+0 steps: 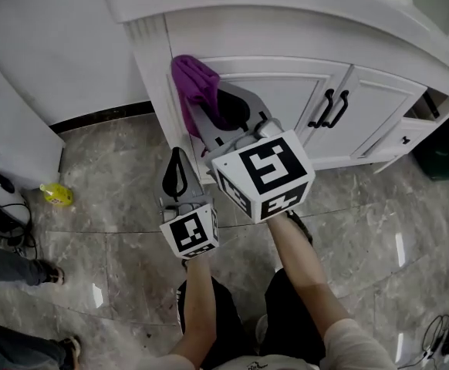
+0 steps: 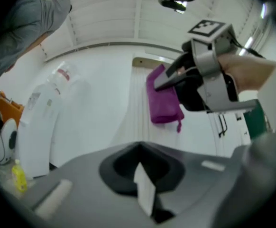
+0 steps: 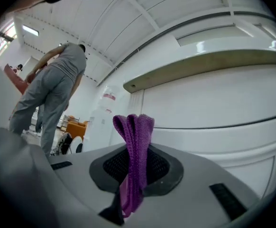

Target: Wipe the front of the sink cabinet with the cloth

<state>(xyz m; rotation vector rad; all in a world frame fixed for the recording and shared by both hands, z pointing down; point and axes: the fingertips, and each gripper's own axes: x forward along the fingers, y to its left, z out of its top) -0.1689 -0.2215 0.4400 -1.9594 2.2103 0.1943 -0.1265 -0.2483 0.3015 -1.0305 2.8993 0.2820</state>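
The white sink cabinet (image 1: 286,91) fills the top of the head view, with black door handles (image 1: 329,110). A purple cloth (image 1: 196,87) lies against the upper left corner of its front, by the fluted post. My right gripper (image 1: 226,110) is shut on the cloth, which stands folded between its jaws in the right gripper view (image 3: 135,146). My left gripper (image 1: 178,172) hangs lower and to the left, away from the cabinet, its jaws together with no cloth in them (image 2: 145,191). From the left gripper view the cloth (image 2: 162,101) hangs below the right gripper (image 2: 176,82).
A yellow bottle (image 1: 57,195) and a white appliance (image 1: 16,137) stand on the marble floor at left. Other people's shoes (image 1: 47,272) are at lower left. A dark green bin (image 1: 444,156) and cables (image 1: 448,322) are at right. A person in grey (image 3: 52,89) stands behind.
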